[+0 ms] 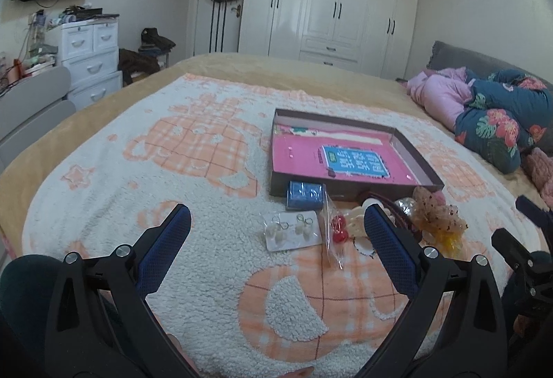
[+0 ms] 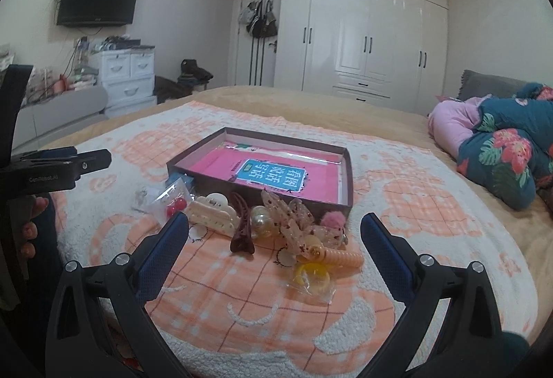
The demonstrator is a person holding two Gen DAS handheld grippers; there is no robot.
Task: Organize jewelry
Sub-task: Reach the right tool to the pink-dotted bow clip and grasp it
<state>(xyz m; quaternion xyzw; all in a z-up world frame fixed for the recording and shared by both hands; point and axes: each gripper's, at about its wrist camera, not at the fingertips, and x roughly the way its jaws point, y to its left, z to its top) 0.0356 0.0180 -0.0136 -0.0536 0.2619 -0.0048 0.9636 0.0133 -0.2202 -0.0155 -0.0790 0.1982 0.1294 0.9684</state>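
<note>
Surveying: left gripper [image 1: 278, 233] and right gripper [image 2: 274, 238] hovered, jaws apart, empty.
Jewelry: earring card [image 1: 292, 230] and hair clips [image 2: 221, 214] lay heaped before box [image 2: 193, 161], presumably awaiting sorting.

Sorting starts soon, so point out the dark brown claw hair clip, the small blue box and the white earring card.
Dark brown claw hair clip [image 2: 242, 229]: right wrist view, body.
Small blue box [image 1: 305, 194]: left wrist view, top face.
White earring card [image 1: 292, 231]: left wrist view, centre.
</note>
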